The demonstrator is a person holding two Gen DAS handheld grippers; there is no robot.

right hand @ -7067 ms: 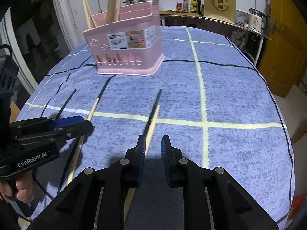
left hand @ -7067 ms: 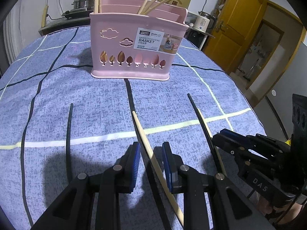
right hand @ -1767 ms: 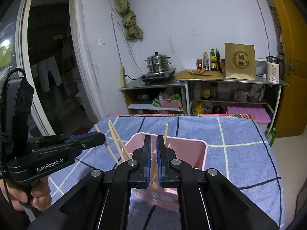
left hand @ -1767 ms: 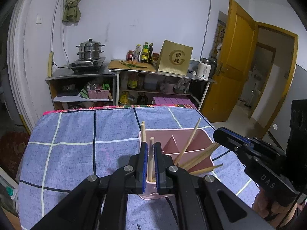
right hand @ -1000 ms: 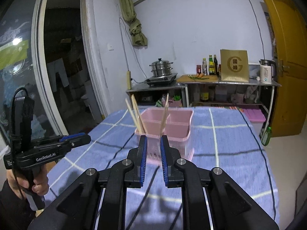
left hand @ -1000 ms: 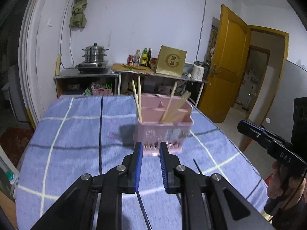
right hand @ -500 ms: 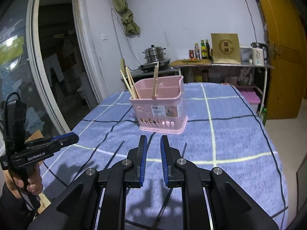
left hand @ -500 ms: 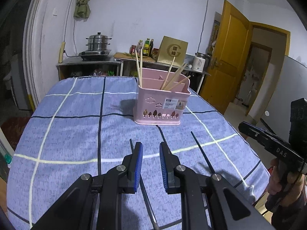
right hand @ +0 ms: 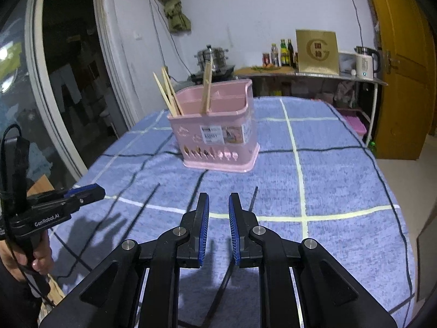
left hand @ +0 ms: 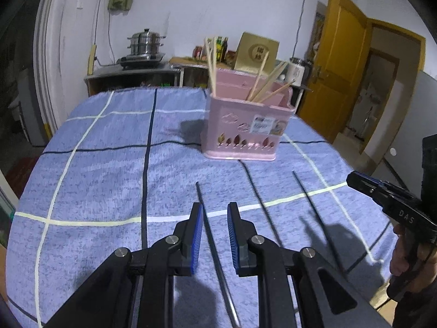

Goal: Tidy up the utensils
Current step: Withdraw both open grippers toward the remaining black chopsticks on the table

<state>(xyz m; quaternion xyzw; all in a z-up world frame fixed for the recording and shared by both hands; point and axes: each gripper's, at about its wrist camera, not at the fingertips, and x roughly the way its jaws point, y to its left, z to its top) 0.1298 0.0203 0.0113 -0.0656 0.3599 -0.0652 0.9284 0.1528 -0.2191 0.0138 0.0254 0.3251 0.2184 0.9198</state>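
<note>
Home kitchen: steamer pot [left hand: 146, 41], kettle [right hand: 366, 62]

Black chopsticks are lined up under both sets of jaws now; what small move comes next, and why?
Probably lower both grippers the rest of the way, then close. The left gripper has one black chopstick running between its jaws, the right gripper straddles another, and neither is gripped yet. The right jaws are opening. The wooden chopsticks already stand in the pink basket.
</note>
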